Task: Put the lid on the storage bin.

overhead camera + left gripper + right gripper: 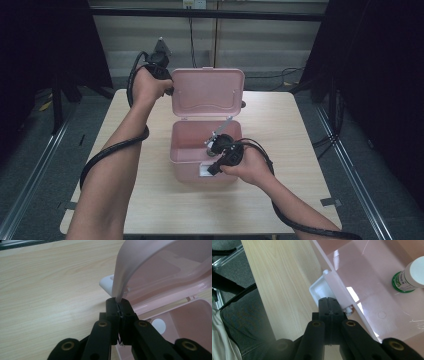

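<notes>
A pale wooden desk [150,200] carried a pink box [190,162] at its middle, lid [207,92] raised. Left tongs [119,310] were clamped on the lid's edge; right tongs [331,307] were pressed together at the white latch [318,291] on the box's front wall.

Black jaws with brass rivets, thick black cables, bare forearms

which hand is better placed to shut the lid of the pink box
Left. The left claw is already clamped on the edge of the raised lid, so it can swing it down. The right claw sits shut low at the box front latch.
</notes>
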`<action>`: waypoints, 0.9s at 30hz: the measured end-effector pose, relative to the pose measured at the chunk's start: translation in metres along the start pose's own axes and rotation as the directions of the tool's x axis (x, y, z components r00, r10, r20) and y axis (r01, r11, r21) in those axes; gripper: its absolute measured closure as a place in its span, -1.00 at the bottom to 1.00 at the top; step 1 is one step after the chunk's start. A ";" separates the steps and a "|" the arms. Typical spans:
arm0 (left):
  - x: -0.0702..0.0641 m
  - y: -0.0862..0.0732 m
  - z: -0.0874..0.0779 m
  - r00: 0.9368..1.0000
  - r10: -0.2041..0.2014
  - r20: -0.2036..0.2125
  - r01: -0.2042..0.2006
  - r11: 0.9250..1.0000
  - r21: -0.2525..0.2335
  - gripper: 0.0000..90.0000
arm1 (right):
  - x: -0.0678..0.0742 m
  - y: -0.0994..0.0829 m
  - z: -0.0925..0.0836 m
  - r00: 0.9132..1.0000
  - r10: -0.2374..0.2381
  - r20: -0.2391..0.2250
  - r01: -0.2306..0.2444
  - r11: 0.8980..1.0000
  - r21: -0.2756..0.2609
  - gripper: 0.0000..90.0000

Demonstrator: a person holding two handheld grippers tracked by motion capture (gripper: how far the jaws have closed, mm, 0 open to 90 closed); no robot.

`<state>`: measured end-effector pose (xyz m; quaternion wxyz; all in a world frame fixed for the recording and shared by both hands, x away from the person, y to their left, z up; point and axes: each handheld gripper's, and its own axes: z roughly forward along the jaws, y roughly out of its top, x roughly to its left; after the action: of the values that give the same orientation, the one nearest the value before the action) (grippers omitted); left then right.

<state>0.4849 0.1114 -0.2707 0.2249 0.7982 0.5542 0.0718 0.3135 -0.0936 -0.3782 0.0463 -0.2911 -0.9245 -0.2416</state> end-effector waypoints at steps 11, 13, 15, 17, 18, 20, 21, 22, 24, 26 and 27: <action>-0.003 -0.002 -0.004 1.000 0.013 -0.005 -0.012 1.000 0.006 0.95 | -0.001 0.002 0.001 1.000 0.011 -0.002 -0.011 1.000 -0.005 1.00; -0.004 -0.003 -0.005 1.000 0.016 -0.005 -0.015 1.000 0.012 0.95 | -0.001 0.003 0.001 1.000 0.007 -0.005 -0.007 1.000 -0.003 1.00; -0.004 -0.003 -0.005 1.000 0.013 -0.008 -0.013 1.000 0.011 0.95 | -0.002 0.003 0.001 1.000 0.009 -0.004 -0.009 1.000 -0.004 1.00; -0.005 -0.004 -0.006 1.000 0.017 -0.006 -0.017 1.000 0.013 0.95 | -0.002 0.003 0.001 1.000 0.012 -0.005 -0.012 1.000 -0.003 1.00; -0.004 -0.005 -0.006 1.000 0.030 -0.009 -0.030 0.999 0.014 0.95 | -0.001 0.003 0.001 1.000 0.011 -0.006 -0.011 1.000 -0.002 1.00; -0.006 -0.006 -0.007 1.000 0.017 -0.007 -0.017 1.000 0.008 0.95 | -0.001 0.003 0.002 1.000 0.011 -0.004 -0.011 1.000 -0.002 1.00; -0.006 -0.007 -0.008 1.000 0.025 -0.007 -0.025 1.000 0.009 0.95 | -0.001 0.003 0.002 1.000 0.011 -0.002 -0.011 1.000 -0.003 1.00; -0.006 -0.008 -0.008 1.000 0.019 -0.010 -0.019 1.000 0.003 0.95 | -0.001 0.003 0.002 1.000 0.011 -0.004 -0.011 1.000 -0.003 1.00; -0.006 -0.010 -0.009 0.999 0.032 -0.007 -0.032 0.999 0.003 0.95 | -0.001 0.003 0.002 1.000 0.012 -0.004 -0.012 1.000 -0.002 1.00; -0.006 -0.011 -0.010 1.000 0.029 -0.007 -0.029 1.000 0.004 0.95 | -0.001 0.003 0.002 1.000 0.014 -0.004 -0.014 1.000 -0.002 1.00; -0.006 -0.012 -0.010 1.000 0.029 -0.004 -0.029 1.000 0.004 0.94 | -0.001 0.003 0.002 1.000 0.013 -0.005 -0.013 1.000 -0.002 1.00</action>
<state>0.4684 0.1118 -0.2660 0.2210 0.8064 0.5432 0.0756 0.3165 -0.0913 -0.3786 0.0499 -0.2964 -0.9223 -0.2428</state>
